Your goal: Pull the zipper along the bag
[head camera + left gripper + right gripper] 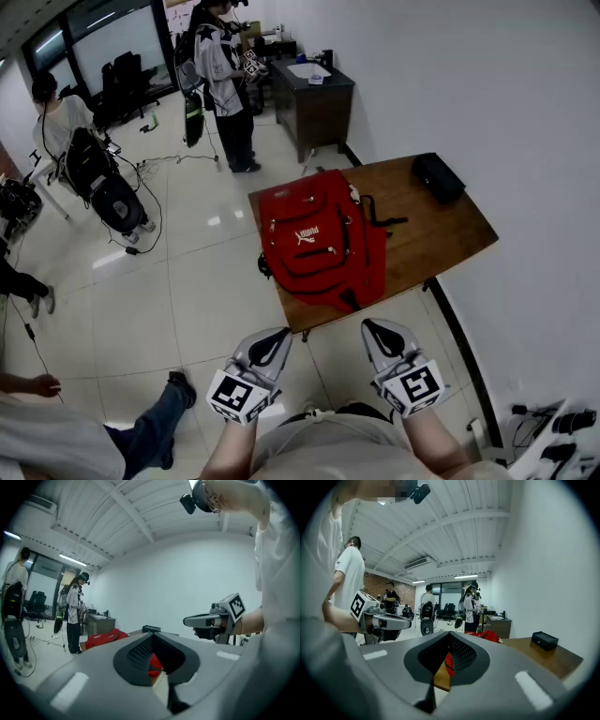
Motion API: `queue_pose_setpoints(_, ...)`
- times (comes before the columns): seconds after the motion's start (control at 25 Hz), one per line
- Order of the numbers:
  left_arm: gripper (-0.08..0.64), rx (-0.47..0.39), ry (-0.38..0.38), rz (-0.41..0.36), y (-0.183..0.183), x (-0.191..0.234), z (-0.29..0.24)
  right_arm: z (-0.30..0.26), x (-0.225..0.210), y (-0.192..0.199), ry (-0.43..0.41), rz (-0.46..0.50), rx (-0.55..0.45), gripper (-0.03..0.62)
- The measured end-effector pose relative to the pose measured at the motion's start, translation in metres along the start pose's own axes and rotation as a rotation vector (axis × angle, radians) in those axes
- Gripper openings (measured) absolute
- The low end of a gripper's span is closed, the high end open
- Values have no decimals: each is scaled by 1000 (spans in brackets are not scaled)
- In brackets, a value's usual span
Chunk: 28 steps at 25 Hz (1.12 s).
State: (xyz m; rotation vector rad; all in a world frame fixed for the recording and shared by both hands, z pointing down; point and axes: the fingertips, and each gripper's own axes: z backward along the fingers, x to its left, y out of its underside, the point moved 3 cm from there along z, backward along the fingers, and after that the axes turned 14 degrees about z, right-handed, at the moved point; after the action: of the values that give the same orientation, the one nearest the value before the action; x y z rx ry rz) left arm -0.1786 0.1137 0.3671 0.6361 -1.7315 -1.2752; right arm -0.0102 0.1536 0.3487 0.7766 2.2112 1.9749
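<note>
At the bottom of the head view, nearest the camera, the left tongs [272, 342] and the right tongs [380, 333] sit side by side against the person's body, both aimed up-frame. Each pair is closed, jaw against jaw, with nothing caught between. In each gripper view, the small window ahead of the jaws shows only a far-off sliver of red and of wood. Held low, level and well short of the work, they look like a ready stance before the reach, so the pull has probably not begun.

Past a strip of pale tiled floor [187, 281] stands the brown wooden counter [441, 234], in the middle of the frame. The red fabric backpack [319, 239] lies flat on its left half, front panel up, reaching close to the near edge. That placement likely keeps the fastenings within easy reach. Dark zipper tracks [328, 251] cross the front pockets, but the pull tab is too small to pick out.

A small black rectangular case [438, 176] sits at the counter's upper right corner, well apart from the backpack and clear of the working area.

Farther off, at the top of the frame, are a dark cabinet [314, 98] against the wall and a standing person [225, 75].

One pair of tongs will probably need to open for the tab while the other pins the fabric.
</note>
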Motion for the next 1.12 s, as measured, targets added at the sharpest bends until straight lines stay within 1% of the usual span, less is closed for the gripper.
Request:
queue_pose_setpoints(0.12,-5,-3,-6,1,-1,14,2,-11,7,0,-10,-4,2,8)
queue_pose_setpoints(0.24,-6,2,0,11,2,22,-2,-20,6,3,-15,-36,5,8)
queue_pose_setpoints(0.48,-6,30,9,30,8,30,-32,-39,-16,17,-31,-52,24,8)
queue_pose_setpoints(0.64,-5,38,-18,32,6,39,-66,-58,-49,31,-58,-77,23,8)
queue_pose_setpoints(0.72,-6,35,-37,25,-1,45,-86,-70,-73,35,-69,-119,13,8)
queue_pose_setpoints(0.8,-6,30,-53,18,-10,50,-110,-83,-101,39,-80,-135,7,8)
queue_pose_setpoints(0.96,-6,1,-105,24,-23,62,-157,-107,-150,50,-141,-84,15,8)
queue_pose_setpoints(1.12,-6,-31,-165,69,-28,68,-196,-122,-188,60,-218,-39,23,8)
